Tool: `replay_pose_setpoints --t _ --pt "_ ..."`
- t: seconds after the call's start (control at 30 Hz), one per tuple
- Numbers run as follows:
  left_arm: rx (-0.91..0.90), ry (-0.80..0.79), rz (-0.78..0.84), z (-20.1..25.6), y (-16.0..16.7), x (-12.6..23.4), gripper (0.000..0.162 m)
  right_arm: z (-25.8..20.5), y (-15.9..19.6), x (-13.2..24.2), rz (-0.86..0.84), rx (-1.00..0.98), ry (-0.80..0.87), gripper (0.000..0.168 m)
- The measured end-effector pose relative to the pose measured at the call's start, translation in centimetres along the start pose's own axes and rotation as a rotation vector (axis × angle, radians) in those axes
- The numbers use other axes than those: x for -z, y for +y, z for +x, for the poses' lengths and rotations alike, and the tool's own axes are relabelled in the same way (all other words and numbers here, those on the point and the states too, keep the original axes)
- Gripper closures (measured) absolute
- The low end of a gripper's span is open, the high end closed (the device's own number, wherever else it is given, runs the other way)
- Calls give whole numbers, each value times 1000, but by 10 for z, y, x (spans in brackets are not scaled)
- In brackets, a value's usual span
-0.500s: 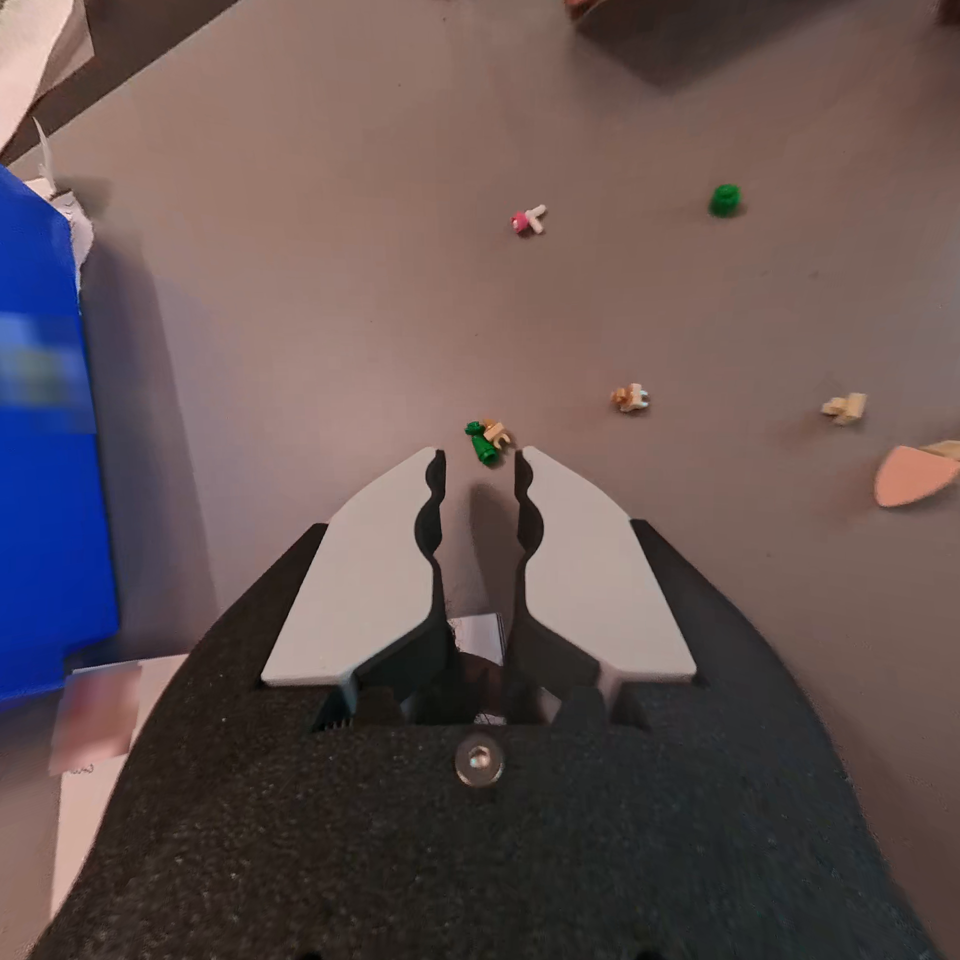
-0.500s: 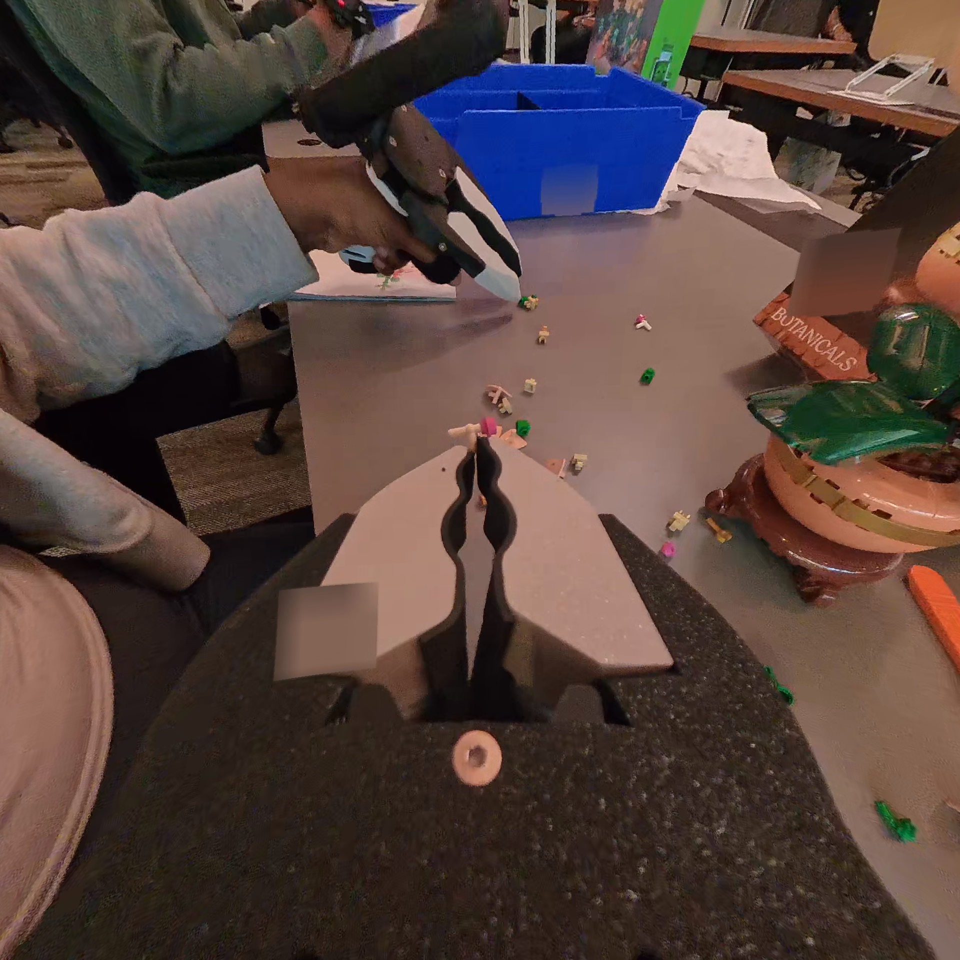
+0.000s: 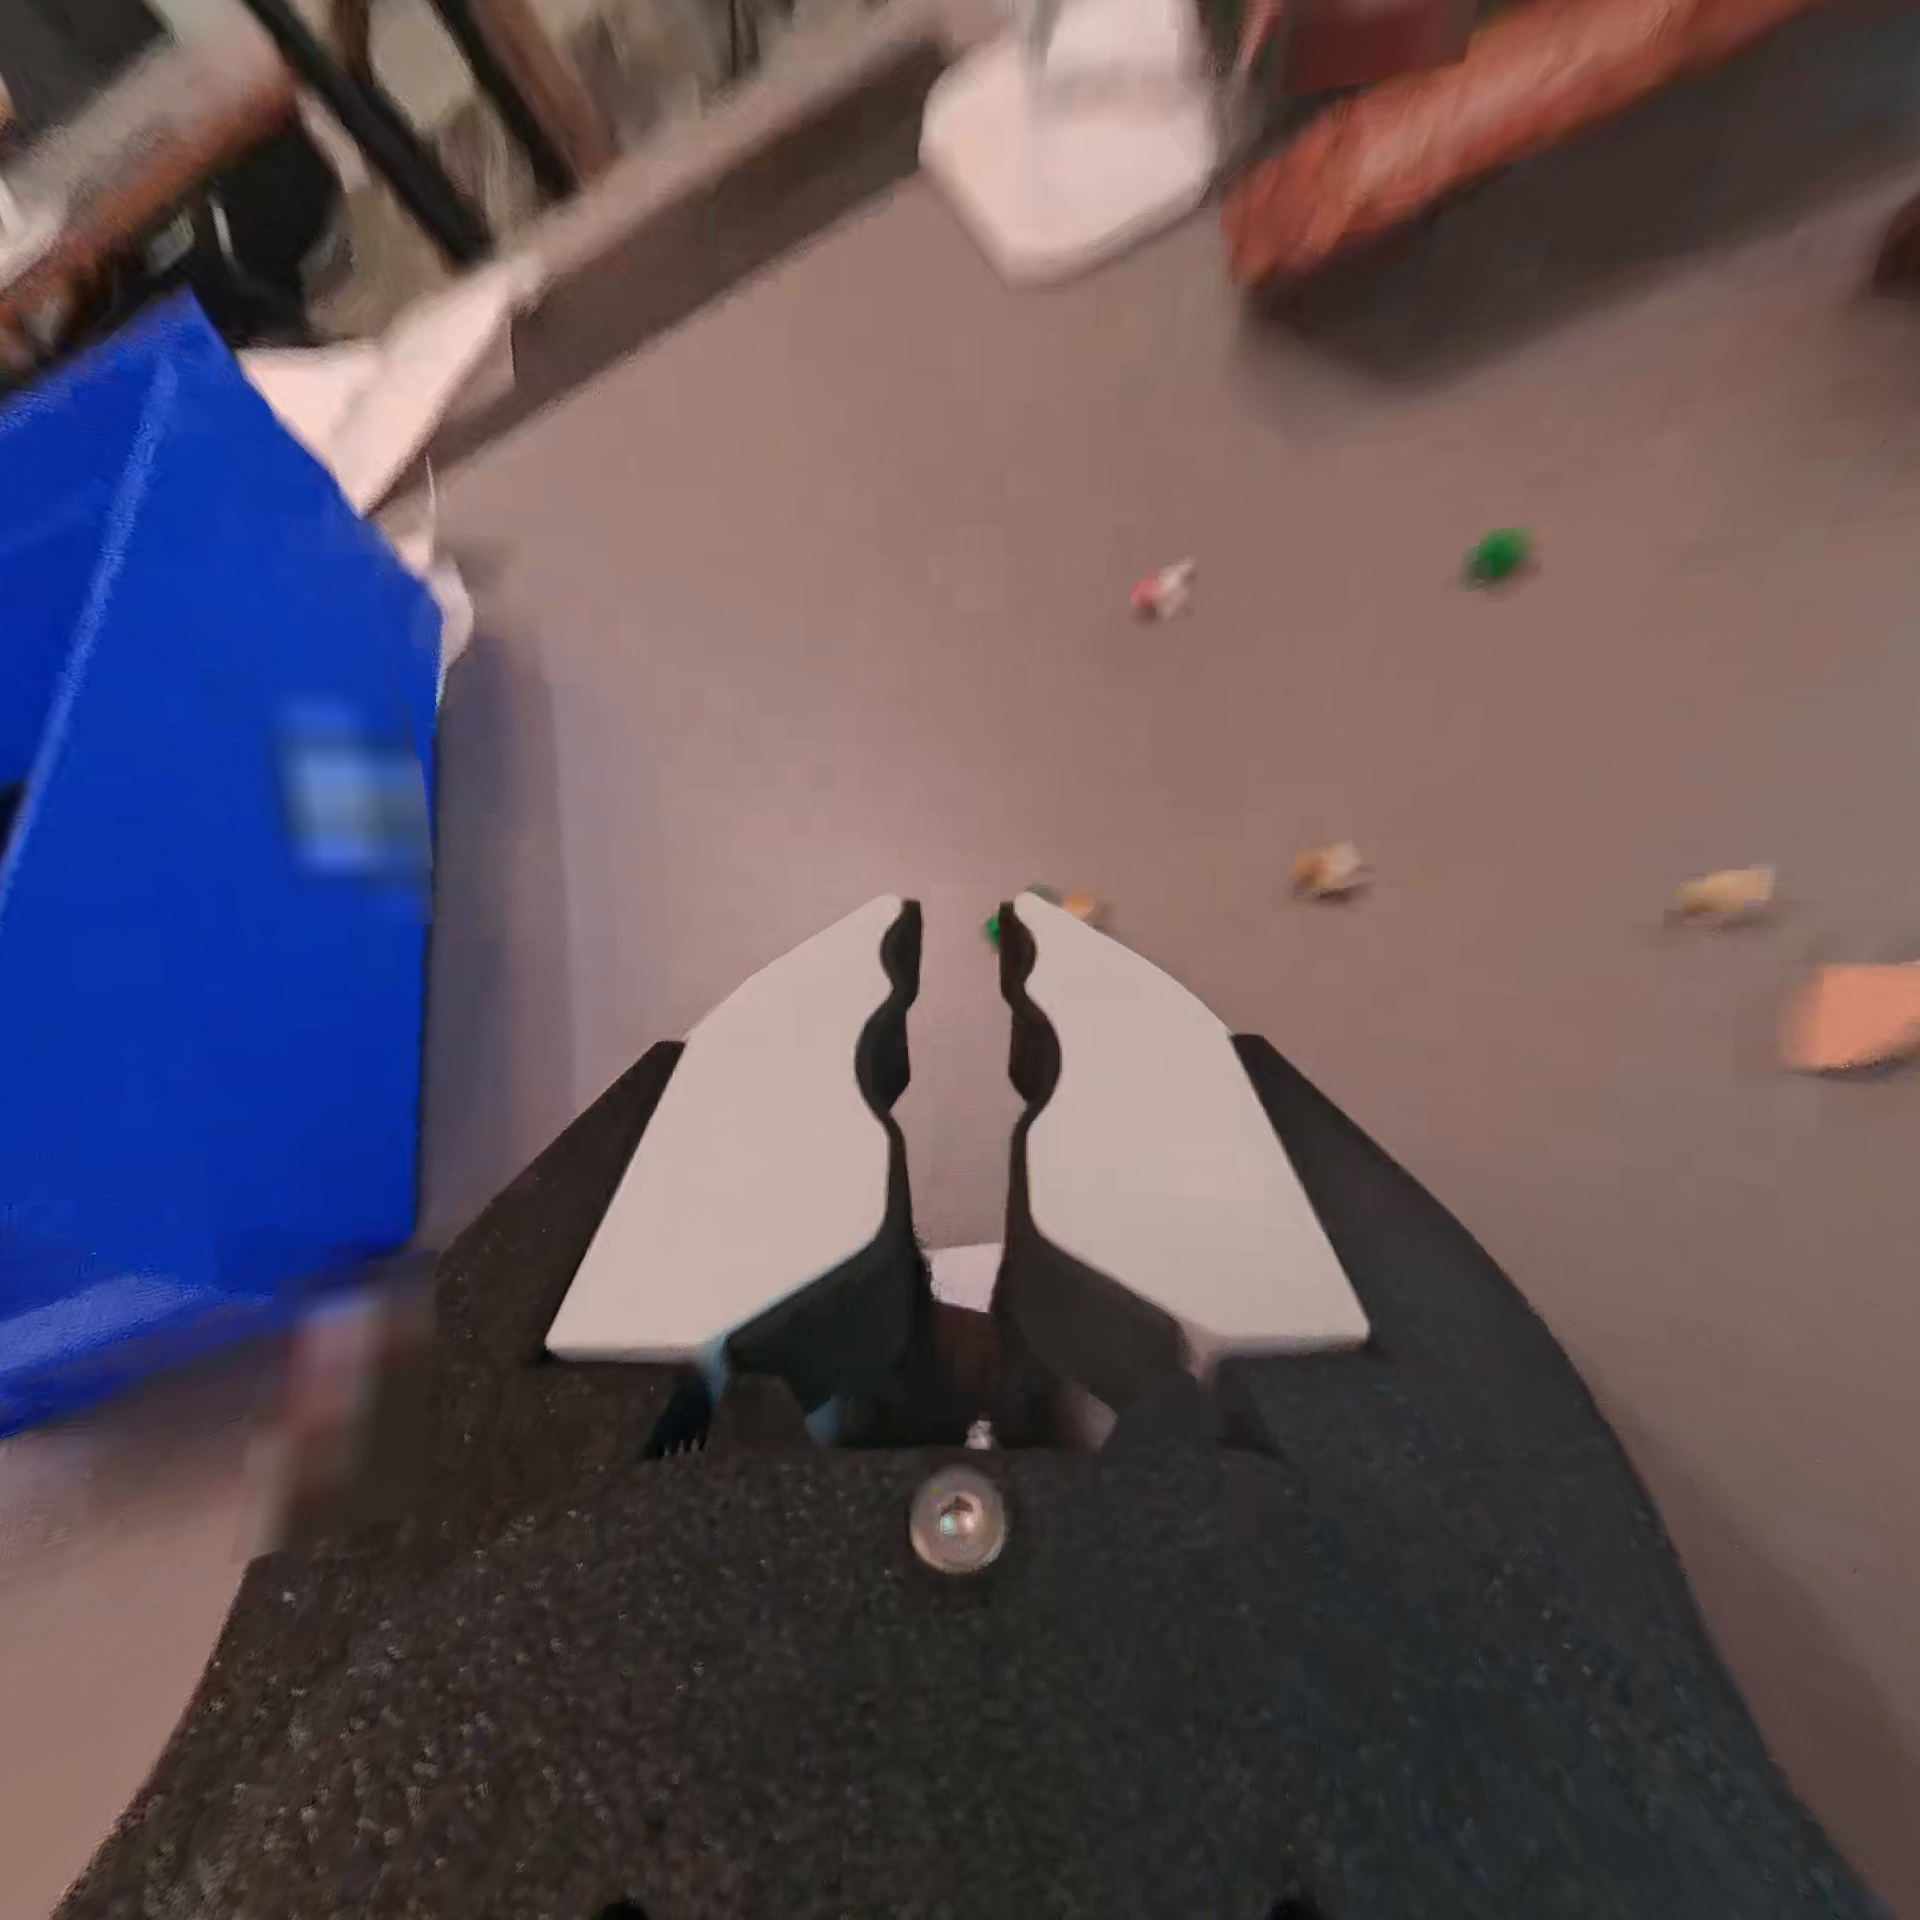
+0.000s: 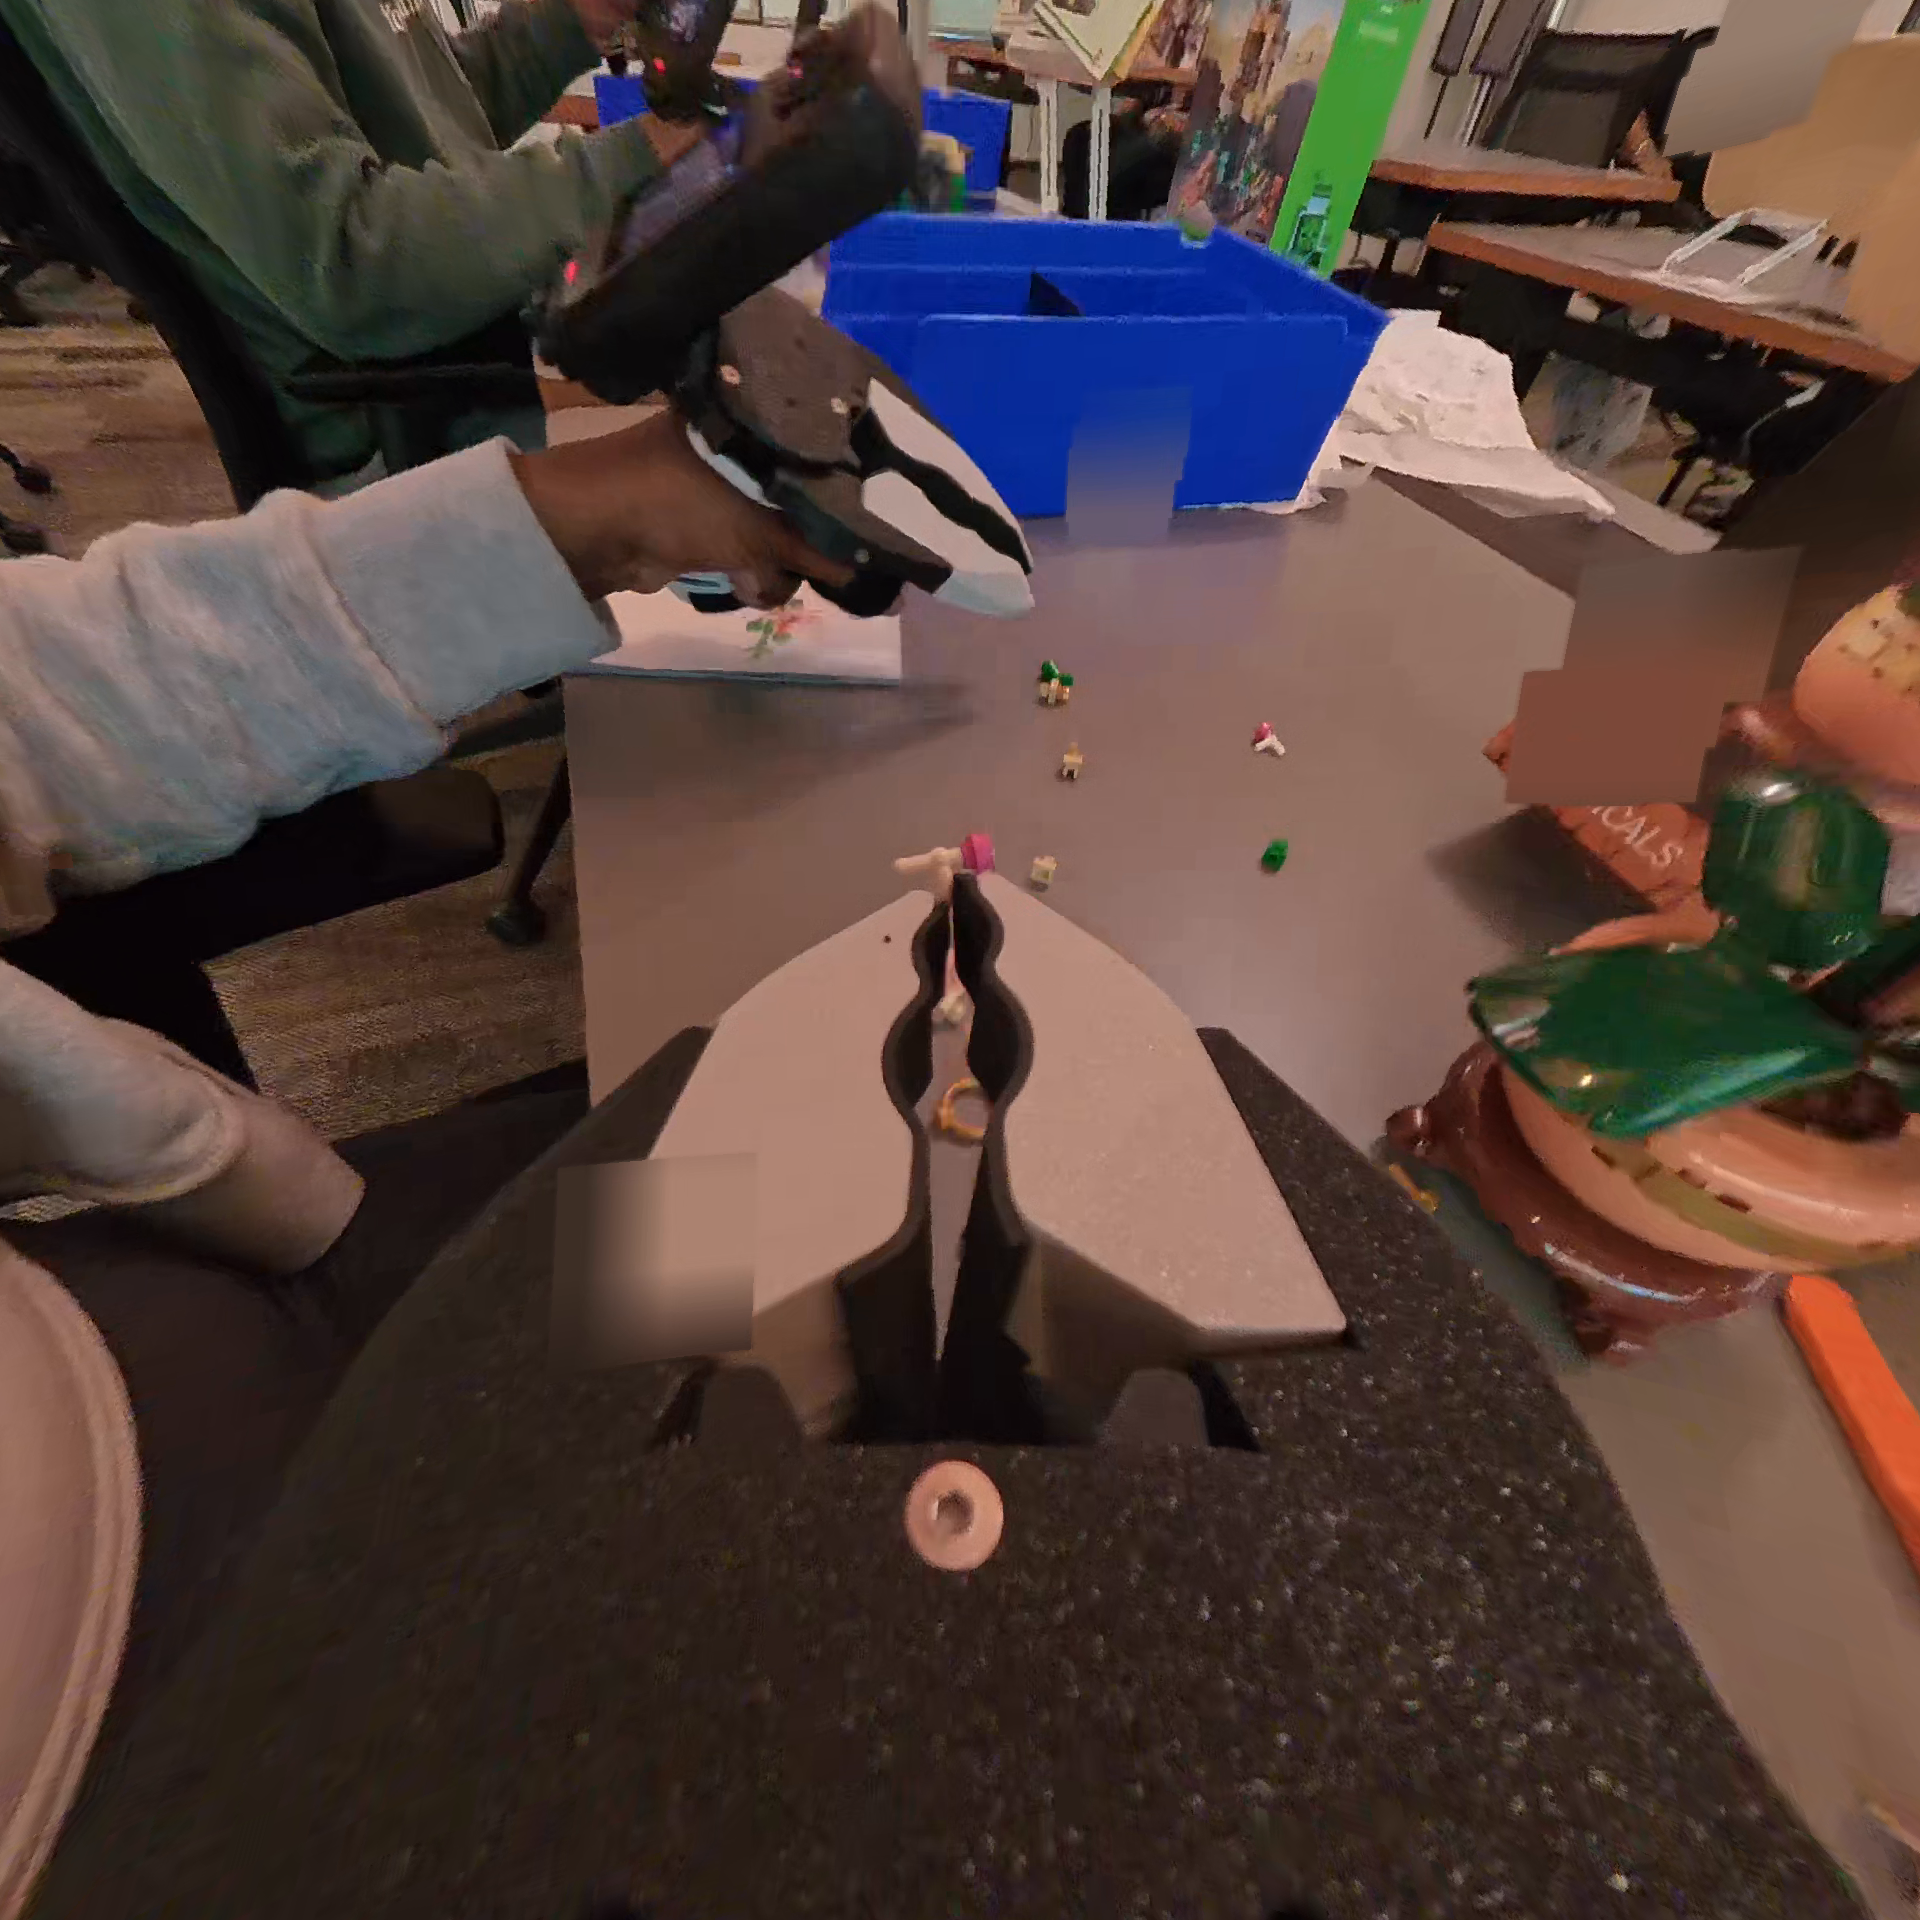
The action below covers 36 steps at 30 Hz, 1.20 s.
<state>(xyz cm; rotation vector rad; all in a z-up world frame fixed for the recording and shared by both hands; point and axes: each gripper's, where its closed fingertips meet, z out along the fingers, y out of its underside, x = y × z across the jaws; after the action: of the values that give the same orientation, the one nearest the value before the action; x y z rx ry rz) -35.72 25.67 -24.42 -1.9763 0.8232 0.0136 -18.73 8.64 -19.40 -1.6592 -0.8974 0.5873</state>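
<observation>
Blur softened the left wrist view. A blue bin filled the left edge, standing on a grey desk. At centre, the left gripper had its jaws slightly apart with nothing between them. A small green piece lay on the desk just beside the right fingertip and partly hidden by it. To the right lay scattered small pieces, well apart from one another: a tan piece, a green stud higher in the frame, and a peach piece at the right edge.

In the right wrist view, a person's hand in a pale sleeve, at upper left, held the left gripper above the desk, with the bin behind it. At centre, the right gripper was closed at its tips and appeared to pinch a cream-and-pink piece, which stuck out just beyond them. A gold ring showed through the gap lower down. At right stood a brick-built potted plant model, with an orange piece below it.
</observation>
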Motion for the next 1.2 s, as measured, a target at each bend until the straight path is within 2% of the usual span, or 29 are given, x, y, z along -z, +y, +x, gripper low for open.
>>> replay_pose_setpoints --t 0.03,0.13,0.23,0.33,0.4,0.53,0.7,0.8,0.9,1.03,1.2 --pt "26 44 102 10 -15 14 151 2 -7 -3 7 49 16 167" --pt "122 334 365 69 -52 63 148 16 -43 -8 76 242 124 167" --pt "125 552 521 114 -73 97 144 15 -77 -8 148 394 160 167" --pt "90 811 628 148 -98 128 143 12 -83 -2 151 472 175 167" --pt "41 878 660 159 -118 140 143 11 -89 6 180 566 215 167" --pt "-44 892 671 162 -151 149 138 24 -88 21 80 729 341 167" --pt "90 1024 727 167 -157 155 143 11 -73 30 133 708 238 167" --pt "205 1271 646 181 -154 163 146 8 -72 35 161 647 203 167" --pt "237 1435 535 197 -145 167 142 4 -73 40 163 723 233 167" --pt "275 1465 470 204 -146 160 142 3 -71 38 93 839 327 167" --pt "238 1432 500 208 -150 158 143 3 -67 37 54 871 373 167"
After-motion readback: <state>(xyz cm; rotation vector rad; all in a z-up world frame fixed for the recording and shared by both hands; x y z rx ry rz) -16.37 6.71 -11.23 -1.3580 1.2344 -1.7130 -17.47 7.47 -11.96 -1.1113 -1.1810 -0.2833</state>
